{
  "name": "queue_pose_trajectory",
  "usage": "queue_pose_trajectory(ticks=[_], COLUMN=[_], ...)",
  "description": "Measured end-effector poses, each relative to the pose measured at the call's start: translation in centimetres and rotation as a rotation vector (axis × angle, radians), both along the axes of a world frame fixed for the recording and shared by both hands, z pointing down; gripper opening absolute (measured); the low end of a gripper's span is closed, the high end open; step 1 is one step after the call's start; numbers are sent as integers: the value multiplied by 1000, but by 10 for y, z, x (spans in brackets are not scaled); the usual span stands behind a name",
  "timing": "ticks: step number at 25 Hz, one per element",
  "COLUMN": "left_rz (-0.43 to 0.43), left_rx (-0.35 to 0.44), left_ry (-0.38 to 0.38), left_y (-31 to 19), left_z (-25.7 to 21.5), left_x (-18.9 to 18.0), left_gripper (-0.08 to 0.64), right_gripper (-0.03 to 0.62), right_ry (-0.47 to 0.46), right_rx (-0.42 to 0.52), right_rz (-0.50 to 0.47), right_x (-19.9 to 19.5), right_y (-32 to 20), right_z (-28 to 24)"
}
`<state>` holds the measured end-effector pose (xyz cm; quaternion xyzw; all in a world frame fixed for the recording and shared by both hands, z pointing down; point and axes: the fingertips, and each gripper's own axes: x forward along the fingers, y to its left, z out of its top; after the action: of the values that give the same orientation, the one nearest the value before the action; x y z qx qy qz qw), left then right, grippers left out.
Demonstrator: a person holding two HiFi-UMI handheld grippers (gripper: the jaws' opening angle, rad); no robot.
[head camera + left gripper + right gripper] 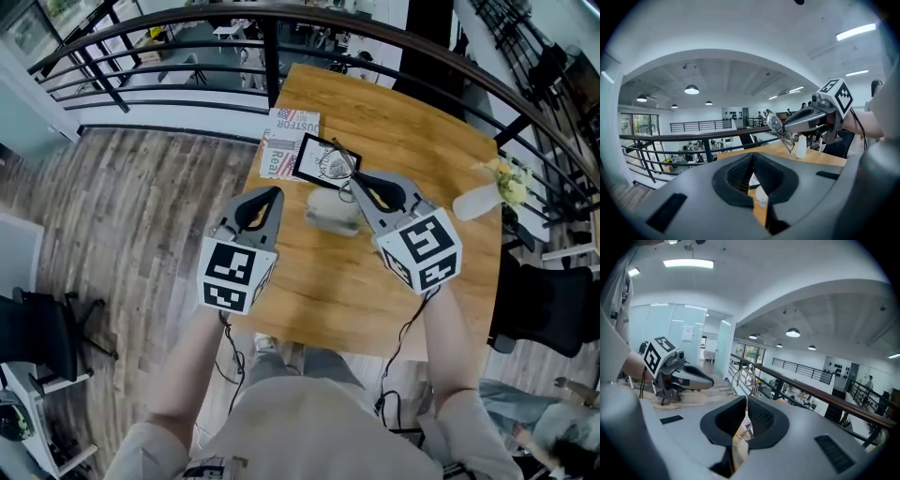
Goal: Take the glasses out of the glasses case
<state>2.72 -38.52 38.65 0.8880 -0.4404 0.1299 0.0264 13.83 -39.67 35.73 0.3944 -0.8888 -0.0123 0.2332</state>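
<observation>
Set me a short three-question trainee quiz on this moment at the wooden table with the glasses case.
1. True or false: the right gripper is shut on the thin wire-framed, clear-lens glasses.
2. Where is the pale rounded glasses case? A) lying on the brown wooden table; B) between the right gripper's jaws; C) on the floor.
3. Fill in: between its jaws, the left gripper holds ____.
Key: 1 true; 2 A; 3 nothing.
</observation>
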Motion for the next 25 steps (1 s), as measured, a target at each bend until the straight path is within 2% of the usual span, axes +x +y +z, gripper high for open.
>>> queue_pose_trajectory(ticks=[5,9,14,18,22,25], left_rz=[11,1,-56,-63,-55,-54], left_rx=[143,227,258,277,251,273], left_ry=[-23,-5,25,18,55,28], left_y=[24,44,72,92,108,115], left_z=[-63,-103,-136,-147,-146,-144], left_x=[-22,-37,-53,-62,-64,-62], left_gripper=[15,15,15,15,15,15], right_gripper=[42,41,41,41,42,41], right_ry=[-151,-236,-301,-345,-409,-432], right_rx=[147,217,261,255,266,271], right_rz=[75,107,141,169,172,179], right_x=[1,0,-1,4,4,4], right_y=[31,60,95,118,142,154], right_z=[-75,-111,-132,-137,-137,-132])
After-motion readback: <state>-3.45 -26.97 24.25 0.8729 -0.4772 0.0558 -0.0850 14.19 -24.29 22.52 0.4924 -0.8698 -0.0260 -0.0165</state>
